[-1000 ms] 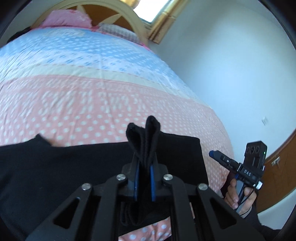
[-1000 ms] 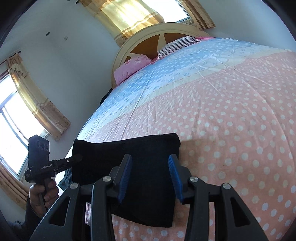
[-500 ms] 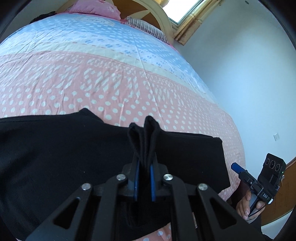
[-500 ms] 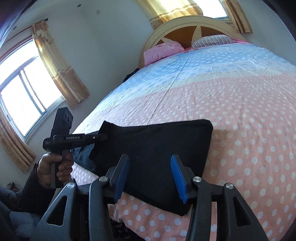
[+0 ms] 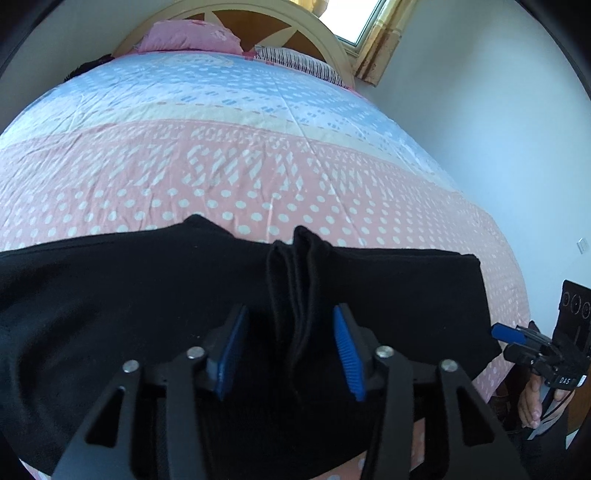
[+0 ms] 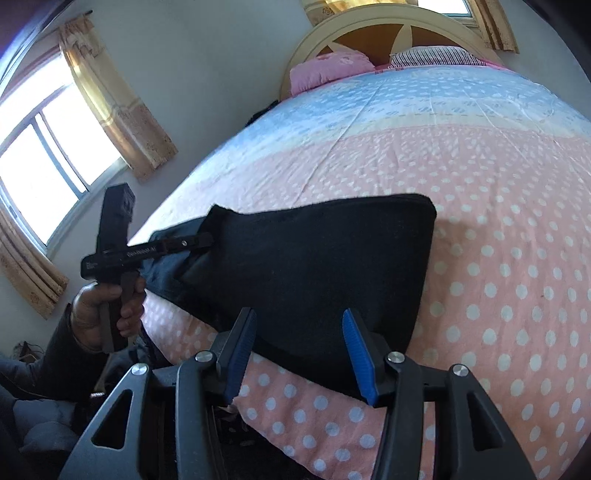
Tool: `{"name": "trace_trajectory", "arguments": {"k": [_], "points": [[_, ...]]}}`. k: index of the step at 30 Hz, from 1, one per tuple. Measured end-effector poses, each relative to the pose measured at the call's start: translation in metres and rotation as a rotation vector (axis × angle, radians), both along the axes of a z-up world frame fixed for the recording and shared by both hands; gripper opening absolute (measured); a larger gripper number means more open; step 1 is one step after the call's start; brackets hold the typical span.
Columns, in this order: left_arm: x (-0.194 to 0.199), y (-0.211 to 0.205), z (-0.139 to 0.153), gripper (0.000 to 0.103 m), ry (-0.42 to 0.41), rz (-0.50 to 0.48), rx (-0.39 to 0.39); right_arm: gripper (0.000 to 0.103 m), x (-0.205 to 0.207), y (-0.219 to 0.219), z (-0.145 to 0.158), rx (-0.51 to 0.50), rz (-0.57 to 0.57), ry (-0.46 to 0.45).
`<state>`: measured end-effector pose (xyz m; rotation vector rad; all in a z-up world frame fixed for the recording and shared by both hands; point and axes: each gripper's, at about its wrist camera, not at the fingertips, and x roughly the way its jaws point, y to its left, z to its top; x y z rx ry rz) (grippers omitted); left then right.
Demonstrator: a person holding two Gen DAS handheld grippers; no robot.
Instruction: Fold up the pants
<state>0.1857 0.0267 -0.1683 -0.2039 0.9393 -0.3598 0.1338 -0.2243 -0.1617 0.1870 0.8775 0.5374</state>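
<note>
Black pants [image 5: 388, 295] lie at the bedspread's [image 5: 221, 177] near edge; left gripper [image 5: 290, 350] and right gripper [image 6: 301, 354] both spread.

— What fills the room?
— A bed [image 6: 461, 155] under a pink and blue dotted cover, with a cream arched headboard [image 6: 384, 26] and a pink pillow [image 6: 328, 70].
— And the light?
— Daylight enters a window [image 6: 40, 155] with yellow curtains [image 6: 118, 110]; the walls [image 5: 498, 110] are pale.

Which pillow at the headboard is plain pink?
The left pillow, pink with faint markings. The one to its right is striped and lies flatter, nearer the window corner.
</note>
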Motion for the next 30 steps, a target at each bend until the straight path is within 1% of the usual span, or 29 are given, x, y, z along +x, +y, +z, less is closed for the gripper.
{"name": "trace_trajectory", "arguments": {"k": [1, 4, 7, 8, 11, 13, 16, 19, 22, 24, 25, 26, 28, 29, 30], "points": [[-0.001, 0.000, -0.001, 0.055, -0.003, 0.000, 0.025, 0.053, 0.002, 0.004, -0.004, -0.052, -0.008, 0.010], [-0.007, -0.002, 0.002, 0.056, -0.030, -0.011, 0.084, 0.053, 0.001, 0.014, -0.002, -0.102, -0.012, -0.021], [-0.012, -0.002, 0.008, 0.069, -0.079, 0.006, 0.172, 0.053, 0.003, 0.025, 0.012, -0.073, 0.000, -0.057], [-0.014, -0.001, 0.009, 0.072, -0.093, 0.014, 0.196, 0.053, 0.006, 0.031, 0.015, -0.063, 0.006, -0.064], [-0.017, 0.005, 0.014, 0.077, -0.119, 0.023, 0.235, 0.053, 0.019, 0.064, 0.022, -0.074, 0.054, -0.088], [-0.020, 0.012, 0.017, 0.078, -0.139, 0.040, 0.270, 0.053, 0.026, 0.089, 0.023, -0.092, 0.091, -0.106], [-0.021, 0.023, 0.017, 0.081, -0.139, 0.063, 0.299, 0.053, 0.035, 0.125, 0.021, -0.078, 0.162, -0.110], [-0.021, 0.039, 0.013, 0.081, -0.122, 0.086, 0.317, 0.053, 0.041, 0.155, 0.014, -0.060, 0.219, -0.108], [-0.021, 0.059, 0.010, 0.081, -0.112, 0.113, 0.348, 0.053, 0.042, 0.178, 0.000, -0.066, 0.273, -0.074], [-0.022, 0.070, 0.009, 0.081, -0.110, 0.134, 0.371, 0.053, 0.041, 0.189, -0.015, -0.089, 0.307, -0.036], [-0.024, 0.075, 0.009, 0.081, -0.112, 0.144, 0.383, 0.053, 0.039, 0.193, -0.021, -0.111, 0.319, -0.031], [-0.025, 0.082, 0.009, 0.081, -0.115, 0.152, 0.399, 0.055, 0.034, 0.196, -0.022, -0.138, 0.333, -0.077], [-0.028, 0.096, 0.011, 0.081, -0.131, 0.169, 0.445, 0.055, 0.030, 0.200, -0.020, -0.173, 0.350, -0.099], [-0.029, 0.107, 0.013, 0.081, -0.140, 0.189, 0.476, 0.055, 0.029, 0.199, -0.017, -0.170, 0.343, -0.097], [-0.031, 0.118, 0.014, 0.081, -0.144, 0.211, 0.498, 0.055, 0.029, 0.196, -0.013, -0.146, 0.334, -0.095]]}}
